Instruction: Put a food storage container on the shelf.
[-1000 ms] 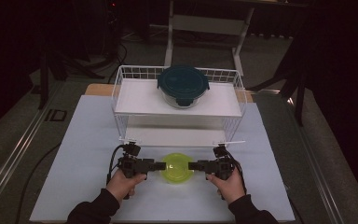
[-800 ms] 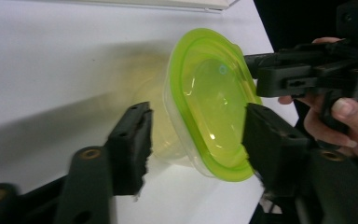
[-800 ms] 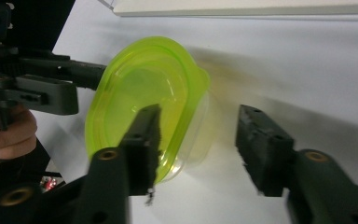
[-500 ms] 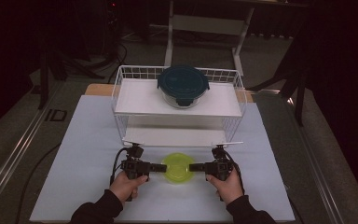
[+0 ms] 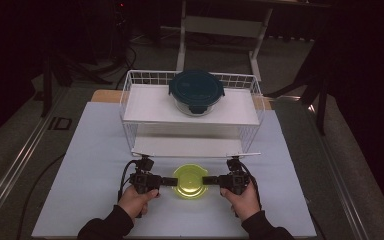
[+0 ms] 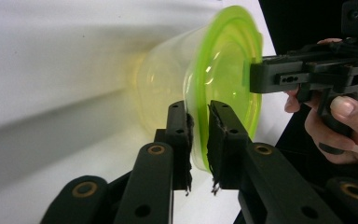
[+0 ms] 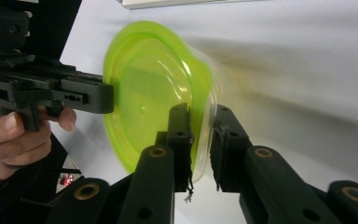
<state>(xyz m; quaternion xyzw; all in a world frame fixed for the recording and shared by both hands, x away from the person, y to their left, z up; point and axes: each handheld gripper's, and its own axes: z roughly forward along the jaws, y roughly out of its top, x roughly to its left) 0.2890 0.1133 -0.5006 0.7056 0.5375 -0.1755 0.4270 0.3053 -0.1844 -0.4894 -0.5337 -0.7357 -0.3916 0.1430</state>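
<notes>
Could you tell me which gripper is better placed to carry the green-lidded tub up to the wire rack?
Neither alone, probably. The left gripper and right gripper have just been closing and each pinches an opposite rim of the green-lidded tub, squarely before the wire rack. A two-handed lift looks best.

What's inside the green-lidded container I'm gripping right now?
The green-lidded container looks empty: its clear wall in the left gripper view shows nothing inside. The lid and both grippers' jaws on its rim cover part of the interior.

Ahead: the white wire rack stood just behind the green-lidded container, blocking forward passage.
Sides: bare white table lay open left and right.
Upper shelf: a teal-lidded glass container occupied its middle.
</notes>
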